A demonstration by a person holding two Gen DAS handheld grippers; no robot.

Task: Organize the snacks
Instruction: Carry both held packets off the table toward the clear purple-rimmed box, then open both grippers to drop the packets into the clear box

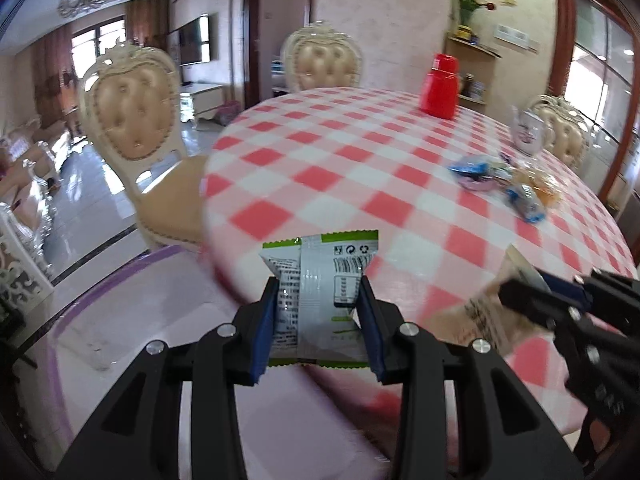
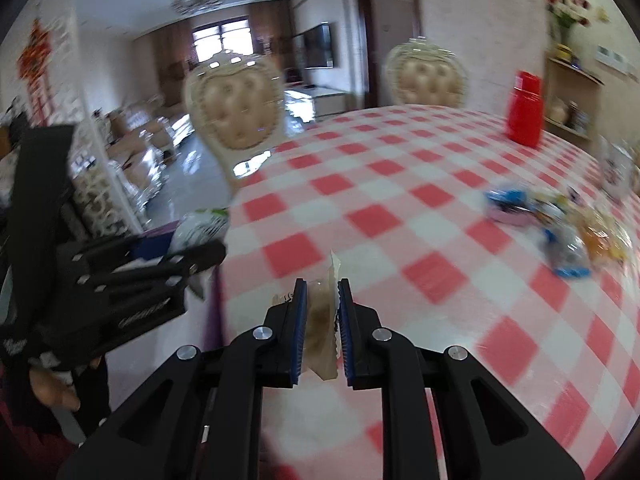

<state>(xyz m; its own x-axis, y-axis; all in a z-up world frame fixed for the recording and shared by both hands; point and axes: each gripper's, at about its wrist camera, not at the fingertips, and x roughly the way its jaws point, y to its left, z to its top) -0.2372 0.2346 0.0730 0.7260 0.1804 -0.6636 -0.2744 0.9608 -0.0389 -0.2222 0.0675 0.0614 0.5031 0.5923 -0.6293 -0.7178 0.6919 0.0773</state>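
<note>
Your left gripper (image 1: 318,292) has its blue pads pressed against the two sides of a white-and-green snack packet (image 1: 320,300), jaws partly apart at the packet's width; the packet stands between them with its printed back and barcode toward the camera, its top edge rising past the fingertips; it hangs over the near rim of the round table (image 1: 360,160), where the checked red-and-white cloth curves down to the pale floor; your right gripper (image 2: 322,284) is nearly closed, pinching a thin, clear brownish packet (image 2: 320,312) edge-on between its pads, over the cloth just inside that same near rim; from the left wrist view that gripper comes in at the right edge, beside the left one and apart from it; the remaining snacks (image 1: 496,184), blue, pink and orange wrappers, lie in a loose heap toward the right side of the table, well apart from both grippers; a red flask (image 1: 440,88) stands near the far rim, and a white teapot (image 1: 528,132) sits beyond the heap, close to the right rim; the broad middle of the cloth between you and the flask lies bare; two padded chairs stand against the table, one chair (image 1: 132,120) at the left rim and a second chair (image 1: 322,60) at the far rim; left of the table the glossy floor runs open toward the living room.
</note>
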